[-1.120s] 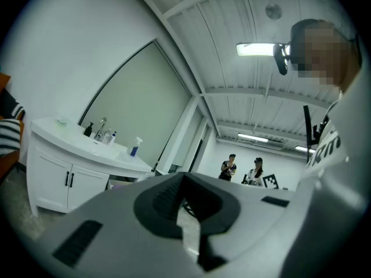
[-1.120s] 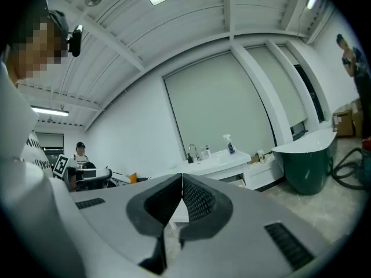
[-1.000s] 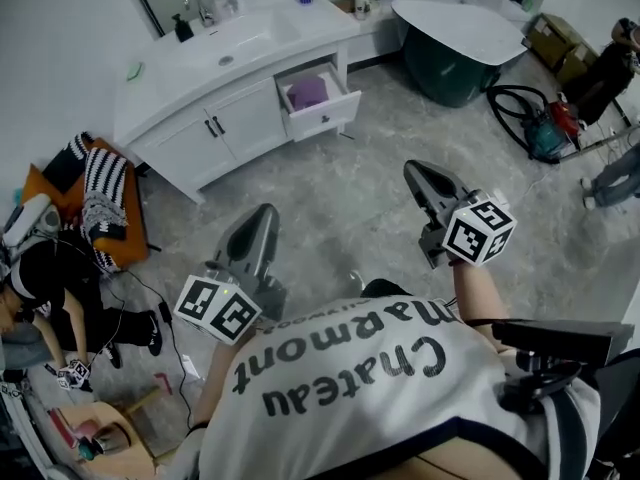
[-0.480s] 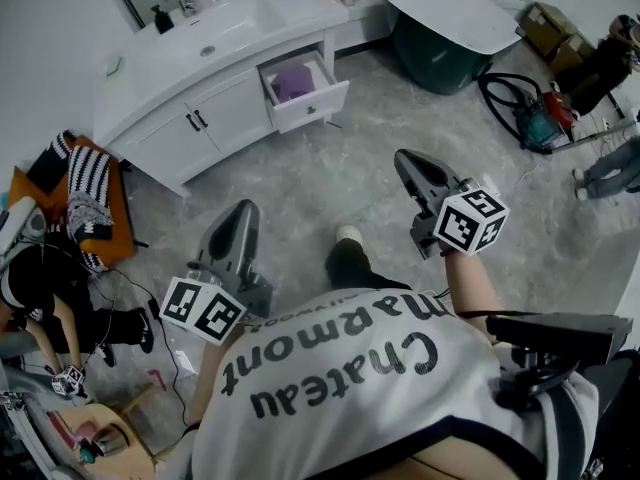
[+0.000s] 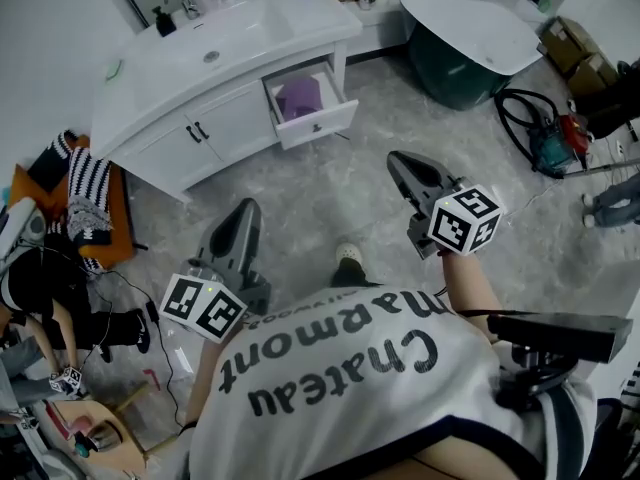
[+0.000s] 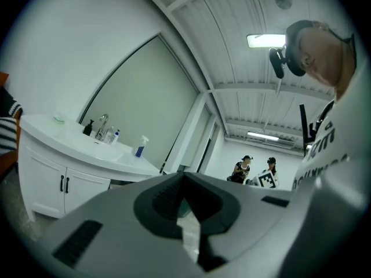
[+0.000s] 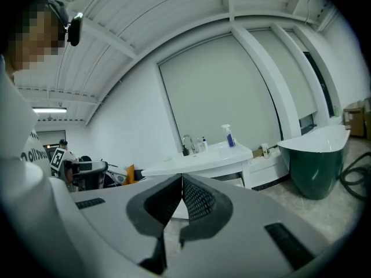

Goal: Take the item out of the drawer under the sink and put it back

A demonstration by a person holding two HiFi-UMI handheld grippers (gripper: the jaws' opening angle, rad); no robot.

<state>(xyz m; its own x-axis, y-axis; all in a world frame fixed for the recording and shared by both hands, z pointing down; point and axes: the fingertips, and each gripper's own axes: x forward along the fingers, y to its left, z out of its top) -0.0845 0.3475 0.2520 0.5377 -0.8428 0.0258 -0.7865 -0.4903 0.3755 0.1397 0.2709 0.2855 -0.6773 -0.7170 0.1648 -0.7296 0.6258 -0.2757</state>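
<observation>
Purple lumpy item (image 5: 301, 96) lies inside the pulled-out white drawer (image 5: 322, 126), which stands open at the right end of the white vanity below the curved white counter (image 5: 140, 78) and its oval sink basin (image 5: 218, 48). The item is one plain colour with rounded edges; from here I cannot tell its material, and I can read no label on it.

The only legible writing is "Chateau Marmont" in dark letters across my white shirt (image 5: 340, 353), upside down in the head view.

I hold both tools out in front of me over the grey marbled floor (image 5: 350, 193), well apart from the drawer, pointing roughly level toward the vanity. My left tool (image 5: 244, 208) has its jaws pressed together with nothing between them. My right tool (image 5: 398, 161) is likewise closed and empty, its ribbed pads meeting at the tips.
</observation>
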